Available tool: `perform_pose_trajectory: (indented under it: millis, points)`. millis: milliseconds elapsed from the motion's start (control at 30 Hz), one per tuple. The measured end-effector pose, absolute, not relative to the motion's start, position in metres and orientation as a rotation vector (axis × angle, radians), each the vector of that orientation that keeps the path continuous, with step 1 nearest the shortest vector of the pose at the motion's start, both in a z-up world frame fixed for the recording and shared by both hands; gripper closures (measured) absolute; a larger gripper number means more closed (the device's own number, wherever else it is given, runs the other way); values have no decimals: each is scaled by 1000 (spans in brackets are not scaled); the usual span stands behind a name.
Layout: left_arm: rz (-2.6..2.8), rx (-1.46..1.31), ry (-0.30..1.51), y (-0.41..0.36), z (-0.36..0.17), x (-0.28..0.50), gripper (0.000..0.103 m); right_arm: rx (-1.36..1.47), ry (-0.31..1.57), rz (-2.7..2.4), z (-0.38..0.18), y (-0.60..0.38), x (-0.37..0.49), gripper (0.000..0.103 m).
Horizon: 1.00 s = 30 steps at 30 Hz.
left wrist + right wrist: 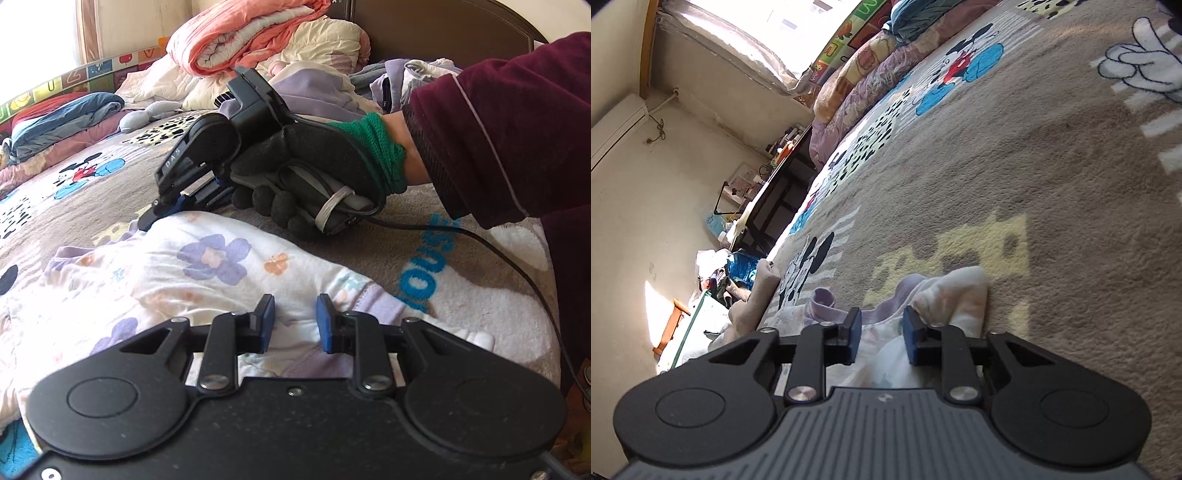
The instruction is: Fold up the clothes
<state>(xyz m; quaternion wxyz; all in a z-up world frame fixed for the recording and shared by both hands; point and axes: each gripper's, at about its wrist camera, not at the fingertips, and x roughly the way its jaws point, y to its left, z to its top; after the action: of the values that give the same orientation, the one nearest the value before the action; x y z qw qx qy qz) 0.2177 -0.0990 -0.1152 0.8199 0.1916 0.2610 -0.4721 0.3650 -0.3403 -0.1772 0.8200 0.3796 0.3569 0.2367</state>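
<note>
Folding has barely begun: floral garment (207, 266) lies rumpled on the bed blanket (1015, 166); left gripper (295, 319) narrow, empty above it; right gripper (881, 334) part-open astride its far edge.

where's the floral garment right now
In the left wrist view the floral garment lies on the cartoon blanket, just beyond the left gripper, with the right gripper at its far edge.
</note>
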Motion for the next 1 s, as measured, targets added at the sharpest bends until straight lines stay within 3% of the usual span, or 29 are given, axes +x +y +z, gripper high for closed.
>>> perform_pose_trajectory:
  millis: [67,100,167,200,233,300,467,700,867,933,1000]
  points:
    - [-1003,394,559,-97,-115,218,81,824,741,487,-176,-345,361,103]
    - [-1001,390,560,-97,-115,218,81,823,720,487,-172,-346,358,99]
    - [-998,387,561,-97,-115,217,81,816,655,500,-157,-348,347,71]
    - [-998,387,562,-97,-115,217,81,826,620,511,-148,-350,340,46]
    - [-997,386,562,-97,-115,217,81,821,597,508,-140,-351,334,35]
    - [-995,383,563,-97,-115,217,81,773,573,508,-123,-350,323,34]
    - [-993,375,571,-96,-115,218,80,660,590,558,-105,-344,306,40]
    - [-998,361,582,-94,-115,221,80,701,723,476,-147,-335,314,53]
    - [-999,359,589,-95,-114,221,80,704,732,437,-158,-334,313,74]
    - [-1001,366,586,-94,-113,218,80,710,745,419,-159,-337,314,87]
    - [-1006,375,583,-92,-113,215,80,674,756,399,-154,-334,314,89]
